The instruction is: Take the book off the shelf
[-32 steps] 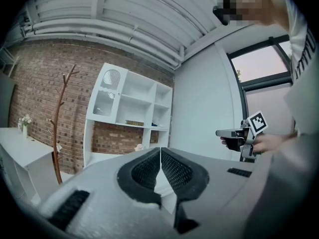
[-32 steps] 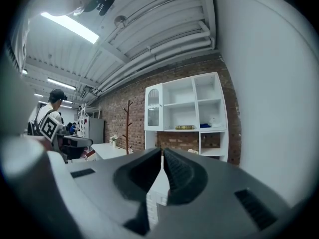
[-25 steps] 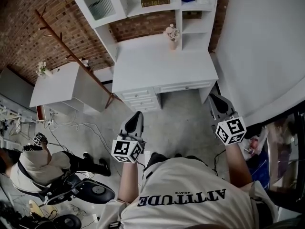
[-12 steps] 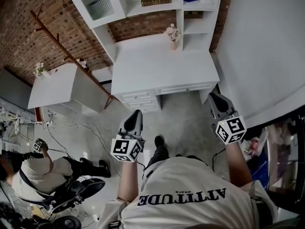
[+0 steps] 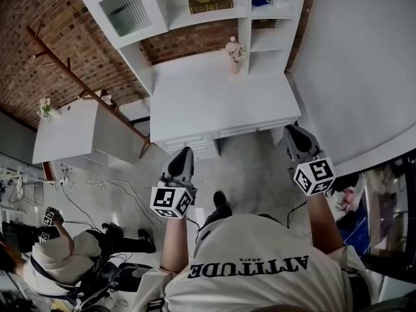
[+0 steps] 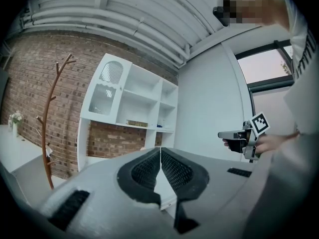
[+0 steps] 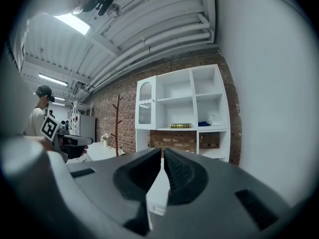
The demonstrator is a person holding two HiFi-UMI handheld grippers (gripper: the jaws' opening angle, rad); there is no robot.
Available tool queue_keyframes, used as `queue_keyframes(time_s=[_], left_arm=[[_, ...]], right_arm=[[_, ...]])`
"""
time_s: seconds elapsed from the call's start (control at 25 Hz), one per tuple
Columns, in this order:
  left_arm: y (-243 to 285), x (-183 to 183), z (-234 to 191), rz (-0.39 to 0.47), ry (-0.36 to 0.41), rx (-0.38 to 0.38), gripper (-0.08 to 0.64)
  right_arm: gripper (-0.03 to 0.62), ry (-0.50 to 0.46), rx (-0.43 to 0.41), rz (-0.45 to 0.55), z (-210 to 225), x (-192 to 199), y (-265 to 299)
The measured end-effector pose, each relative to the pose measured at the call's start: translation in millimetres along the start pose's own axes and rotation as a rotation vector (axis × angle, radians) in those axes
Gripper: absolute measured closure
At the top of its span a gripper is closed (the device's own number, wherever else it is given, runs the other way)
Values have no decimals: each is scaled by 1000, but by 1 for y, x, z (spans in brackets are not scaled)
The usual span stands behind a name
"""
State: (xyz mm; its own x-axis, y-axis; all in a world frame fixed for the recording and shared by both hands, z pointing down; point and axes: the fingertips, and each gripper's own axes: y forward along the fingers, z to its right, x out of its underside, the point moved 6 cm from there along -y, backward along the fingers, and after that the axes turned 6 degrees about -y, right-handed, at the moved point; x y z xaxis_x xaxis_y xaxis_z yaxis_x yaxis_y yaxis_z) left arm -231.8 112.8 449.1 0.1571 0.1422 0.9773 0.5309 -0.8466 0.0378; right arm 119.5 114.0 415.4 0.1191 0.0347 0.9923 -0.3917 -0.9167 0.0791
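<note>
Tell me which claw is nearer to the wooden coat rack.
Left. The left claw hangs by the foot of the coat rack, at the left front corner of the desk. The right claw hangs at the right front corner, across the desk from the rack.

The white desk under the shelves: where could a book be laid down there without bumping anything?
Nearly the whole desk top is bare, from the front edge to the brick wall. Only a flower vase stands at its back right, by the cubbies. Higher up is crowded: the book takes most of its shelf.
</note>
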Motion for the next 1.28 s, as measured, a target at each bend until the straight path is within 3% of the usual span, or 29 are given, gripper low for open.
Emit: queue_keyframes(time_s=[0.72,1.28], left_arm=[[70,-16,-116,-61,14,162,534],[89,-16,-151,-71,-12,158,534]], right_arm=[[557,-27,72,-43,-35,-19,115],[558,4,88,-61,-36,-16,142]])
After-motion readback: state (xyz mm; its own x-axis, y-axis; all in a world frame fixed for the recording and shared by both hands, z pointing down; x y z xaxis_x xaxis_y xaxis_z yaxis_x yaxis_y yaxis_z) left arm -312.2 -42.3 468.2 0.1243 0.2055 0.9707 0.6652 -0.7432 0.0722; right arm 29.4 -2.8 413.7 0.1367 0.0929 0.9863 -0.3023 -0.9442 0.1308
